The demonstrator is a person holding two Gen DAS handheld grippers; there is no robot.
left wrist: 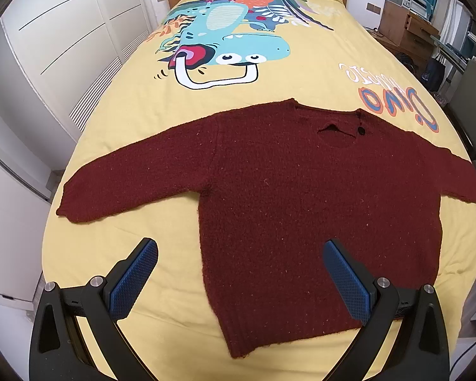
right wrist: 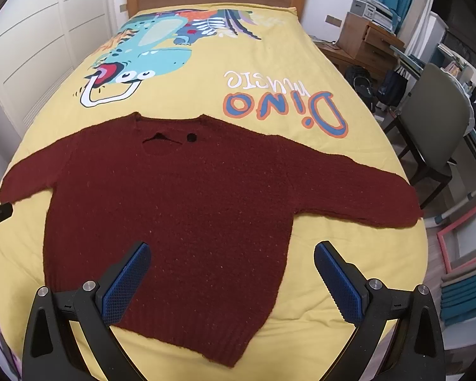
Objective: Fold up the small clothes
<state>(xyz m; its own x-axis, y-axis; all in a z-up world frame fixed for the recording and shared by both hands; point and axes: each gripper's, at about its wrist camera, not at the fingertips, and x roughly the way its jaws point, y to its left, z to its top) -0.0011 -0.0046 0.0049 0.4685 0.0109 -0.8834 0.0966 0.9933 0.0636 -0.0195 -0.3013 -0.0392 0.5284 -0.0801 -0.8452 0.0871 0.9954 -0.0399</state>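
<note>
Risk, sleeves: you are looking at a long left sleeve [left wrist: 130, 171] and right sleeve [right wrist: 358, 187] lying splayed; pinch only the cuff and the rest is likely dragging and bunching as you are folding it in.
Risk, layers: you are working with thick, fuzzy knit, so a shallow pinch could be catching only the top layer and pulling front away from back.
Risk, bedspread: you are gripping over a soft yellow dinosaur bedspread [left wrist: 136, 120]; a deep pinch may be lifting it along with the knit.
Sweater look: you are facing a dark red knitted sweater [left wrist: 301, 197], spread flat, neckline [left wrist: 339, 133] far, ribbed hem [right wrist: 187, 339] near, a dark button beside the neck opening.
Sweater place: it is lying across the near part of the bed, sleeve ends reaching towards both edges.
Left gripper [left wrist: 239, 279]: you are holding it released, jaws wide, over the hem's left corner, grasping nothing.
Right gripper [right wrist: 231, 282]: you are holding it released too, jaws wide over the hem's right side, empty.
</note>
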